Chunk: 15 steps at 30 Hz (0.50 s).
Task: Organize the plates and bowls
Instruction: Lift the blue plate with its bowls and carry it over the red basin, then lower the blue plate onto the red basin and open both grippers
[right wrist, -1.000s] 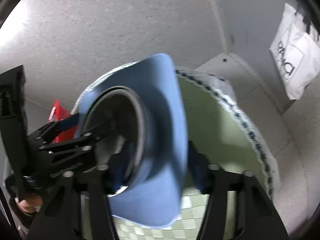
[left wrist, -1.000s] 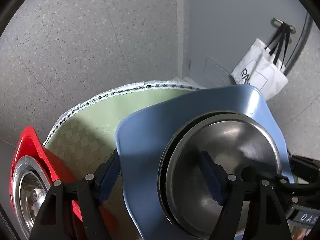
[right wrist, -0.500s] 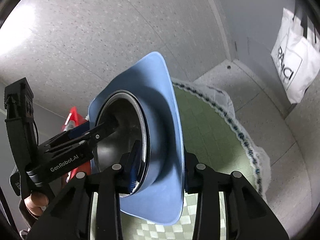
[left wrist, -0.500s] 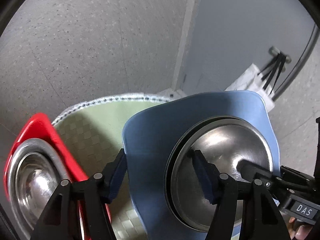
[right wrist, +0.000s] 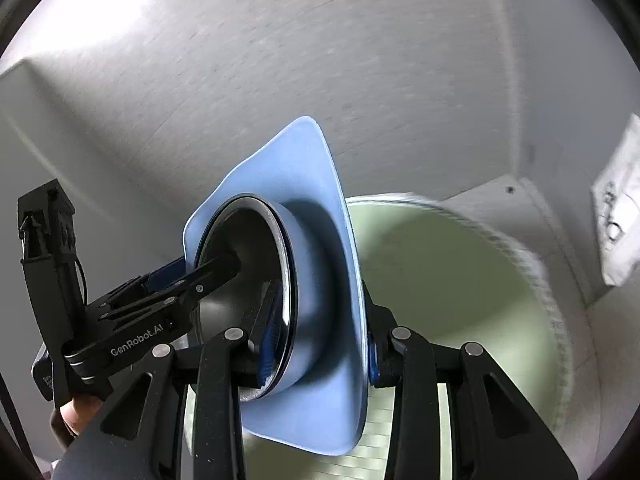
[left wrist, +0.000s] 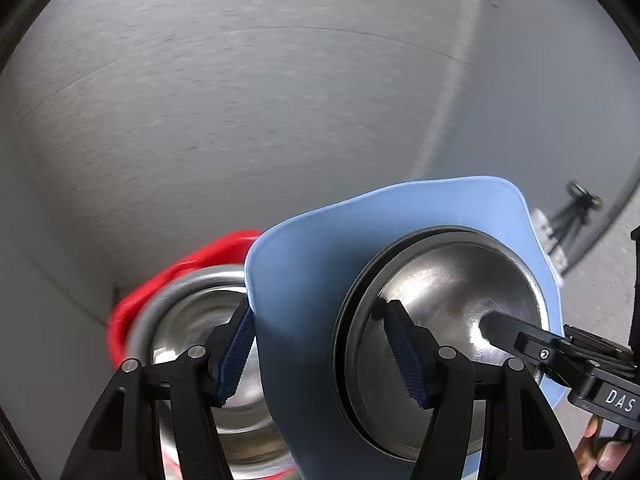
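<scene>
Count: one blue plate (left wrist: 304, 280), carrying one steel bowl (left wrist: 452, 320) nested in it; one red plate (left wrist: 168, 276) carrying a second steel bowl (left wrist: 200, 312); one round green mat (right wrist: 452, 280) on the surface; two grippers.

The blue plate is held off the surface, tilted nearly on edge, with both grippers on it. The left gripper (left wrist: 320, 352) pinches the plate's rim and the bowl's edge: one finger (left wrist: 236, 348) lies on the plate's underside, the other inside the bowl. The right gripper (right wrist: 320, 332) pinches the opposite side the same way, one pad inside the bowl's rim, one behind the plate. A hand (right wrist: 80, 408) shows at the lower left of the right view.

Change since one second ago: both sets of fingers have closed further onto the plate and bowl, then settled. The plate stands higher; the green mat, formerly close behind it in the left view, is gone from that view, and the red plate has shifted from the lower left corner toward the centre. The background is blurred.
</scene>
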{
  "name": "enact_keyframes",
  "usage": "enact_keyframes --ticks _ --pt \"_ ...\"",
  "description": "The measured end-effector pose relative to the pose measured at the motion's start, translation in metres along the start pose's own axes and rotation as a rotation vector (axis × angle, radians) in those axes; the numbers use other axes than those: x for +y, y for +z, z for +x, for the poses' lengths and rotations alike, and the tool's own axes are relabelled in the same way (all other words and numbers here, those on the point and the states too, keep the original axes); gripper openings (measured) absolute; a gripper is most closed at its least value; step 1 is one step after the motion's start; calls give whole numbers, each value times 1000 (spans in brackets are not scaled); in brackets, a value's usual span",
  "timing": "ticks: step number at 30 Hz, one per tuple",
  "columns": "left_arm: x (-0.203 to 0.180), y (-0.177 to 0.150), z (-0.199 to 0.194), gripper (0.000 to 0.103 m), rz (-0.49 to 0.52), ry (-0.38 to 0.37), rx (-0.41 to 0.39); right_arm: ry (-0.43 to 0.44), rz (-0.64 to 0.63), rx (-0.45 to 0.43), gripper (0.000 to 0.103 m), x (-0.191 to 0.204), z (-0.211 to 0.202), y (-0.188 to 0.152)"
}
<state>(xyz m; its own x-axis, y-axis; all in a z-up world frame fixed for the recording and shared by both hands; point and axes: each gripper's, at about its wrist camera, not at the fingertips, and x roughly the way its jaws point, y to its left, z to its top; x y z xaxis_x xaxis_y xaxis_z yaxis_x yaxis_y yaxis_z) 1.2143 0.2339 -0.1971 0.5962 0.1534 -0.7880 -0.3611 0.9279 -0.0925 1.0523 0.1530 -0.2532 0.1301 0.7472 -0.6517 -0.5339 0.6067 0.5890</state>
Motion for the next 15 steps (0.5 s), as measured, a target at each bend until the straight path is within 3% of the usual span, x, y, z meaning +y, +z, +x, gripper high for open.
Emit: enact_keyframes --ticks 8,15 --pt "87 -31 -16 59 -120 111 40 69 -68 121 34 51 82 -7" --pt "109 -37 -2 58 -164 130 85 37 -83 181 34 64 130 -8"
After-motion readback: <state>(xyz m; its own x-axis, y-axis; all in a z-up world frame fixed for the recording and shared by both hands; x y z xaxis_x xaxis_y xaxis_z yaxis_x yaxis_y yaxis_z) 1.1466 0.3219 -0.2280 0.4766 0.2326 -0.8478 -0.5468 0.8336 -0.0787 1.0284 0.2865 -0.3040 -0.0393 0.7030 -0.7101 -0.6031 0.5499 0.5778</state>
